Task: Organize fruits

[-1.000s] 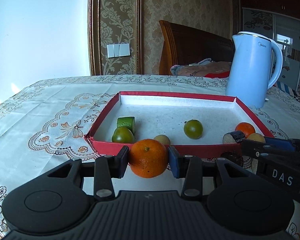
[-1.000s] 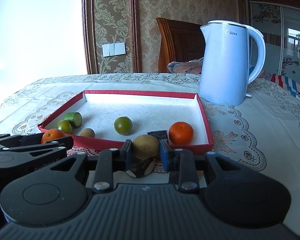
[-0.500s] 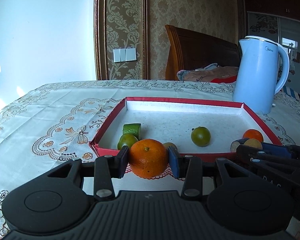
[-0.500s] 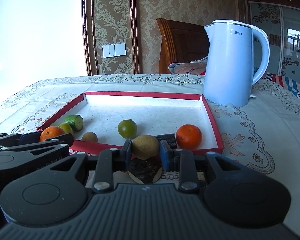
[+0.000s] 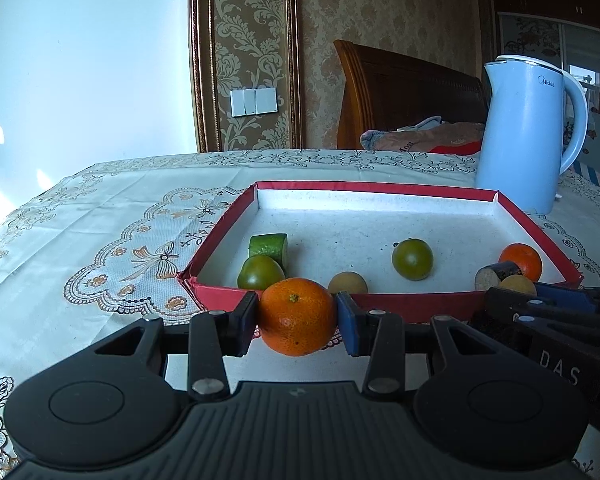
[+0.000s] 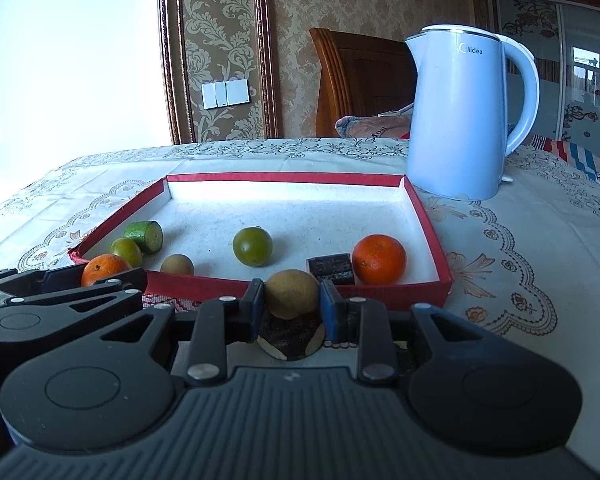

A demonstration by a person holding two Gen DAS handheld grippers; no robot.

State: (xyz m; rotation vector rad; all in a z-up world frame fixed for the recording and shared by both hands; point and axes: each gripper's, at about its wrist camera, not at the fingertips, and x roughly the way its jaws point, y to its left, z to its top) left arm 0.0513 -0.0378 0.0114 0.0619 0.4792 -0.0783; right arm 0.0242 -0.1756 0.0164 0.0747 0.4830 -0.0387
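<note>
My left gripper (image 5: 298,320) is shut on an orange mandarin (image 5: 296,314), held just in front of the near wall of the red tray (image 5: 404,307). My right gripper (image 6: 292,302) is shut on a tan round fruit (image 6: 291,293), also at the tray's near wall (image 6: 204,285). Inside the tray lie a cucumber piece (image 5: 269,245), two green round fruits (image 5: 261,273) (image 5: 413,259), a small tan fruit (image 5: 347,282), a second mandarin (image 6: 378,259) and a dark block (image 6: 332,267).
A pale blue kettle (image 6: 460,120) stands on the patterned tablecloth (image 5: 112,236) behind the tray's far right corner. A dark round slice (image 6: 292,340) lies on the cloth under the right gripper. A wooden chair back (image 5: 404,100) stands beyond the table.
Both grippers keep hold of their fruits. The views have shifted only slightly, and nothing in the tray has moved.
</note>
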